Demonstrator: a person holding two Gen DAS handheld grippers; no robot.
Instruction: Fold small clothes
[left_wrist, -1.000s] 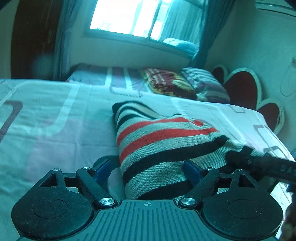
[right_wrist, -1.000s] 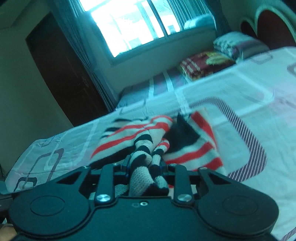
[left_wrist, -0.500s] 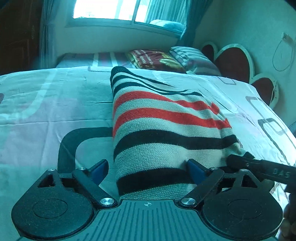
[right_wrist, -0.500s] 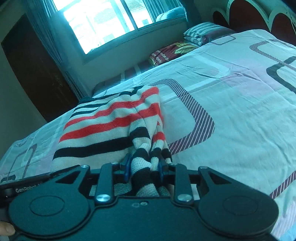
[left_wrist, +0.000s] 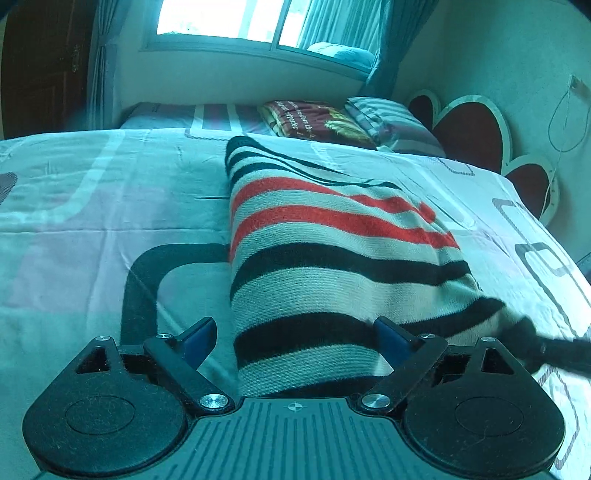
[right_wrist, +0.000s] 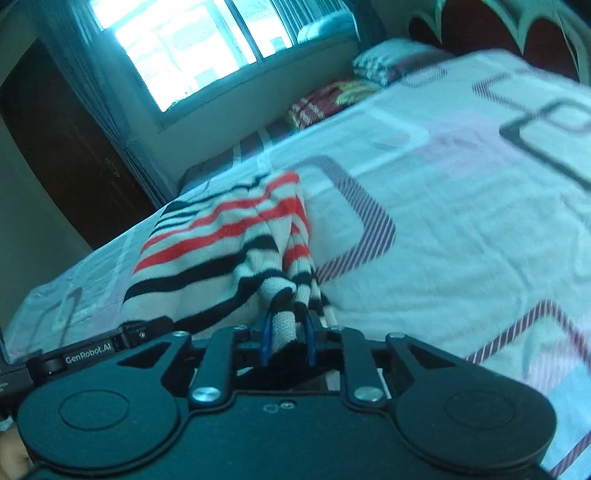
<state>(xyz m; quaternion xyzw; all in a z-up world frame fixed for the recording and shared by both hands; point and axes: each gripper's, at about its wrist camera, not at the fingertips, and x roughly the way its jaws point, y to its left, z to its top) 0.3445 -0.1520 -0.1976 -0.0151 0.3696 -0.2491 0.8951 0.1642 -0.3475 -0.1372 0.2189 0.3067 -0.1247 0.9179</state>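
We held a striped sweater (left_wrist: 332, 258) over the bed (left_wrist: 92, 221) with two grippers. Our left gripper (left_wrist: 295, 339) stood wide open, its blue pads (left_wrist: 197, 338) well apart; the near hem of the sweater lay between them without being pinched, close to the right pad and apart from the left one. Our right gripper (right_wrist: 287, 341) was closed tight on a bunched fold of the same sweater (right_wrist: 221, 251), the knit squeezed between its two blue fingers (right_wrist: 265, 341).

The sweater, banded in black, red and cream, lay folded lengthwise on the bed, running away from us toward the far side, with its near right corner gathered up into our right gripper. In the left wrist view the body of the right gripper (left_wrist: 554, 350) showed as a blurred dark bar at the sweater's near right edge. In the right wrist view the left gripper (right_wrist: 92, 354) sat just left of the cloth.

The sheet (right_wrist: 461, 221) bore rounded square outlines. At the head of the bed lay a red blanket (left_wrist: 317, 122) beside a striped pillow (left_wrist: 391, 118), under a bright window (left_wrist: 229, 18), with a heart-shaped headboard (left_wrist: 469, 129) to the right.
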